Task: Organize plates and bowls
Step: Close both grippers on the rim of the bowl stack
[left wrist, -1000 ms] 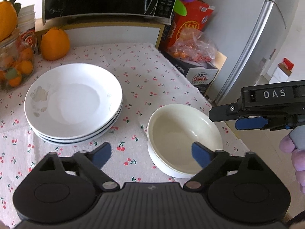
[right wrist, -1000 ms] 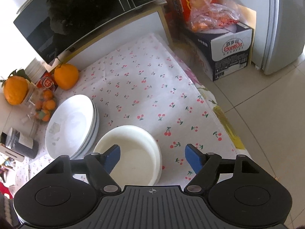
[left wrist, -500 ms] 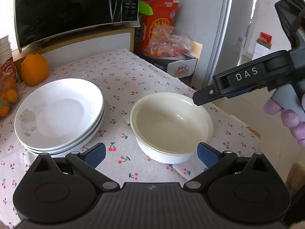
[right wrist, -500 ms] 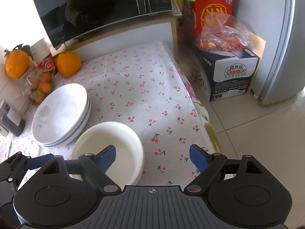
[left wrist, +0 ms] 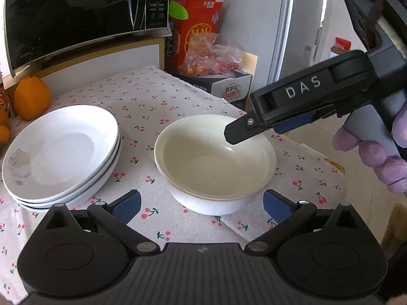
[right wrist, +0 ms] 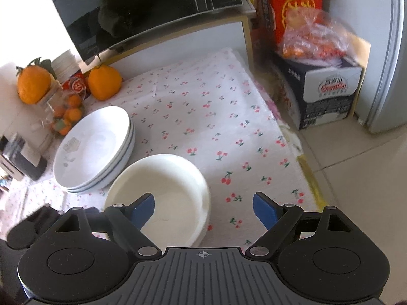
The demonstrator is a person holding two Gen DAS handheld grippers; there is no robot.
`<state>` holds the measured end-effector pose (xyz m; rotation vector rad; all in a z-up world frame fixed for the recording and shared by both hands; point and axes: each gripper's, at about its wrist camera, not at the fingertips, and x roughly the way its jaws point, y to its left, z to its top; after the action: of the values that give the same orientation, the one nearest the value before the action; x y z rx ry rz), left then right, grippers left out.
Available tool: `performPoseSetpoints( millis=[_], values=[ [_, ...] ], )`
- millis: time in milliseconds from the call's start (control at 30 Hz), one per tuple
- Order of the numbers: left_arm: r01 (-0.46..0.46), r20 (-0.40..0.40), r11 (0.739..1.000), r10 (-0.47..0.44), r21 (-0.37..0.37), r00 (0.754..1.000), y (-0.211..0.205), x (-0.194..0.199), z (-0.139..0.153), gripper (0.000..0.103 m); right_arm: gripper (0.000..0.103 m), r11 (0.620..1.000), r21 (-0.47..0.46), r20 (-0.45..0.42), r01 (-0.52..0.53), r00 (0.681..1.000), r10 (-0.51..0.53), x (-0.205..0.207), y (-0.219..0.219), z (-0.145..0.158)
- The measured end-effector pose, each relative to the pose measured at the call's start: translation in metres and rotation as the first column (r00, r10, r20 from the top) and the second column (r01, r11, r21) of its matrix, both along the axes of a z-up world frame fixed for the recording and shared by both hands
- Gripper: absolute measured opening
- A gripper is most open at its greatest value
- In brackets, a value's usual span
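The left gripper stood released before the stacked bowls. The right gripper hung released too, the stacked plates at its ten o'clock.

Small printed labels on the black glass-fronted microwave control panel are too small to read. The clear plastic container of small oranges is cut by the left picture edge. The tall grey refrigerator is cropped at right.
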<state>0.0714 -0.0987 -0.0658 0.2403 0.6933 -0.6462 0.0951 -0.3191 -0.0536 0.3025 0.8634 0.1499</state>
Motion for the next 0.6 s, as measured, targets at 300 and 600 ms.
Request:
performPoseSetpoints(
  millis=[300, 600],
  values=[
    [0.002, -0.034, 0.999, -0.004, -0.047, 0.999, -0.002, 0.007, -0.009, 0.097, 0.086, 0.994, 0.091, -0.103, 0.052, 0.994, -0.042, 0.009, -0.005, -0.021],
    [0.054, -0.044, 0.998, -0.056, -0.033, 0.997, -0.009, 0.009, -0.009, 0.086, 0.083, 0.996, 0.077, -0.129, 0.048, 0.991, -0.038, 0.01, 0.001, -0.026]
  ],
)
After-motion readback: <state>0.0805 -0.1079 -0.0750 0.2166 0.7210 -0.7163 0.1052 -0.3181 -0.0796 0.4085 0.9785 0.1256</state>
